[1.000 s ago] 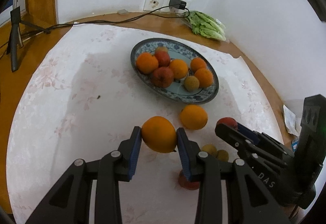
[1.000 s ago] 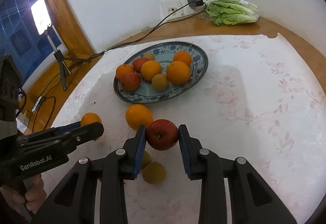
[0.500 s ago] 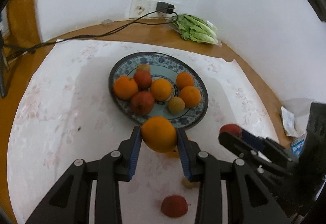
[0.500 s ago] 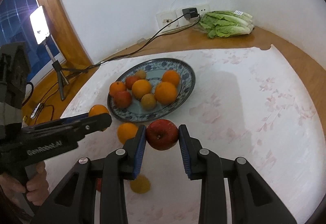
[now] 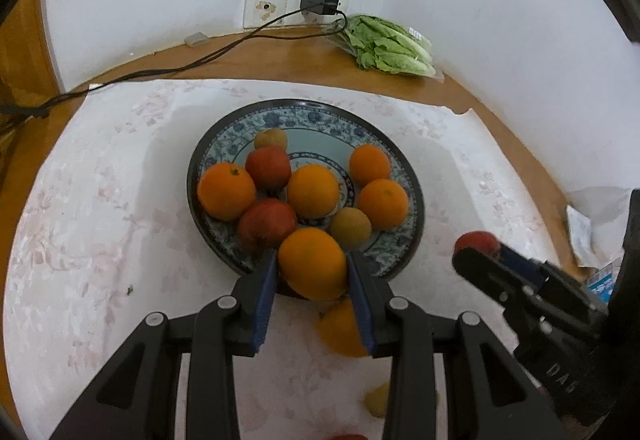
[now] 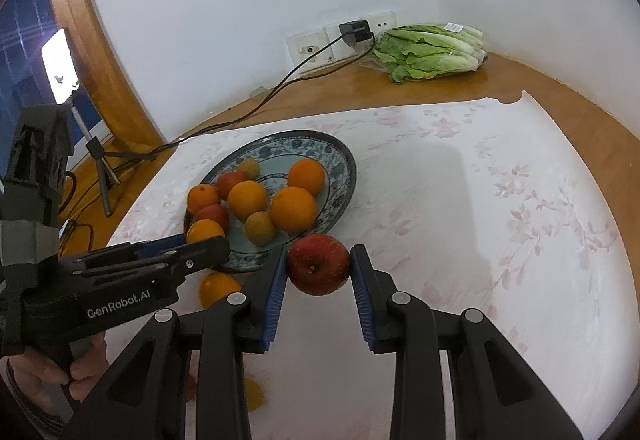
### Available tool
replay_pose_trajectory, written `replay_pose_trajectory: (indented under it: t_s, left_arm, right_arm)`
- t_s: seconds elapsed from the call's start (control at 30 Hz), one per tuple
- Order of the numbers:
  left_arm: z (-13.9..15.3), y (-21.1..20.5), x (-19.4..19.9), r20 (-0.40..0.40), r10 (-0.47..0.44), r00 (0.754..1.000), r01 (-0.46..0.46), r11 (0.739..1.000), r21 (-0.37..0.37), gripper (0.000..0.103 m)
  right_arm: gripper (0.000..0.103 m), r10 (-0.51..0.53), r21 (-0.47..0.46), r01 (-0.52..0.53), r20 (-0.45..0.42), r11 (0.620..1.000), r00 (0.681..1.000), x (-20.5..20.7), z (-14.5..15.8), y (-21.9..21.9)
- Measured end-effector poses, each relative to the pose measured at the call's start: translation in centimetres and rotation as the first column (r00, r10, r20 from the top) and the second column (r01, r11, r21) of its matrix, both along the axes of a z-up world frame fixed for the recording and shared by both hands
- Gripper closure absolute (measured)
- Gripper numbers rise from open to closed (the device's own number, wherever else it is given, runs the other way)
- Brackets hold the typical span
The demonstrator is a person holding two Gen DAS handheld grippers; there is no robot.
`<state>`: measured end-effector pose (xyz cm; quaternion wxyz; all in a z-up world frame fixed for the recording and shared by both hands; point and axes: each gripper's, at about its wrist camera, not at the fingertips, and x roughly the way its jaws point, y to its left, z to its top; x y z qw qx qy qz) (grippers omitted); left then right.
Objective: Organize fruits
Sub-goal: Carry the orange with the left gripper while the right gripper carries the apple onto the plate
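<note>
- Orange [image 5: 312, 263] sits clamped between the blue pads of the left gripper [image 5: 313, 272], jaws drawn in snug on its sides; a second ago this fruit hung over bare cloth with the plate well ahead of the fingertips, and now it hangs at the plate's near rim.
- Apple [image 6: 319, 269], red with its stem facing the camera, is pinched the same way in the right gripper [image 6: 319, 276] — no change in that grip, but the plate has come much nearer ahead and to the left of its tips.
- Plate [image 5: 400, 164], blue-patterned, lies straight ahead of the left gripper and already carries several oranges, two red apples and two small yellowish fruits, with free room on its far half.
- A loose orange [image 5: 340, 328] lies on the cloth under the left gripper's right finger, and a small yellow fruit [image 5: 378, 404] lies further back toward the handle — both are now passed over.
- Tablecloth [image 6: 500, 240], pale with a faint flower print, spreads wide to the right of the right gripper; lettuce [image 6: 432, 50] and a plugged-in cable [image 6: 280, 92] stay far ahead by the wall.
- Judged from this, both carries are nearly done: each fruit needs only a short advance over the rim before release, and the stragglers on the cloth remain for later trips.
</note>
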<state>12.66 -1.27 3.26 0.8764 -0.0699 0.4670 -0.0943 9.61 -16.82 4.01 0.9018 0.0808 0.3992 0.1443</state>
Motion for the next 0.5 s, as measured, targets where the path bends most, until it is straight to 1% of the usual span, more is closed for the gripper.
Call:
replay_pose_trajectory:
  t_s: [0.27,0.5]
  left_arm:
    - [-0.8,0.2,1.2,0.009,0.01,1.0,-0.01,1.0,0.028,0.067]
    - [-1.1,0.5,2.0,0.013,0.011,1.0,-0.011,1.0,0.028,0.067]
  right_arm:
    - [0.07,0.0,-0.022,0.0,0.019,1.0,1.0,1.8,0.1,0.4]
    - [0.07,0.011,-0.035,-0.009,0.041,0.999,0.999,3.5,0.1,1.3]
